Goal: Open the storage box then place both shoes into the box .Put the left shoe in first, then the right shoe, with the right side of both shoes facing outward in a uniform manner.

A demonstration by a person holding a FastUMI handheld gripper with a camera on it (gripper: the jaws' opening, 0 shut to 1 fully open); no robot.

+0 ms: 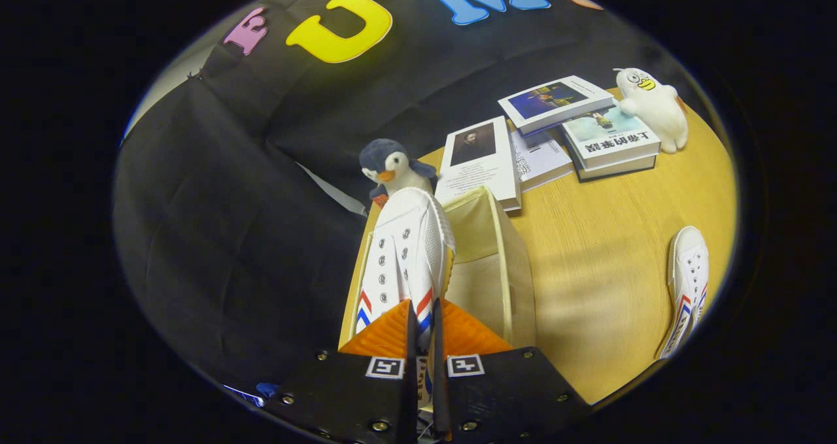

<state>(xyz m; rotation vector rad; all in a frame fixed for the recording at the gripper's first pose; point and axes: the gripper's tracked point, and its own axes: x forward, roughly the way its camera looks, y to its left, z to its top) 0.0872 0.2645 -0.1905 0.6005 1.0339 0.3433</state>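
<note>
- The gripper (pixel 422 329) is seen closed down to a narrow gap, with the side of a white shoe (pixel 407 257) pinched between both fingers.
- The held shoe is pointed away from the gripper, toe towards the booth wall, and is marked with red and blue stripes near the fingers and rows of metal eyelets.
- The shoe is held over the open storage box (pixel 487 261), a cream fabric box standing on the wooden table (pixel 608 261); whether the sole is touching the box cannot be told.
- The inside of the box is seen just to the right of the held shoe, and its far rim is reached by the shoe's toe.
- A second white shoe (pixel 686 287) with the same stripes is laid on the table well apart from the box, off to the right of the fingers.
- A penguin toy (pixel 394 168) is placed just beyond the box, beside its far corner.
- Several books (pixel 556 130) are spread on the table beyond the box, some stacked and overlapping.
- A white plush toy (pixel 654 107) is propped against the farthest books, touching the top one.
</note>
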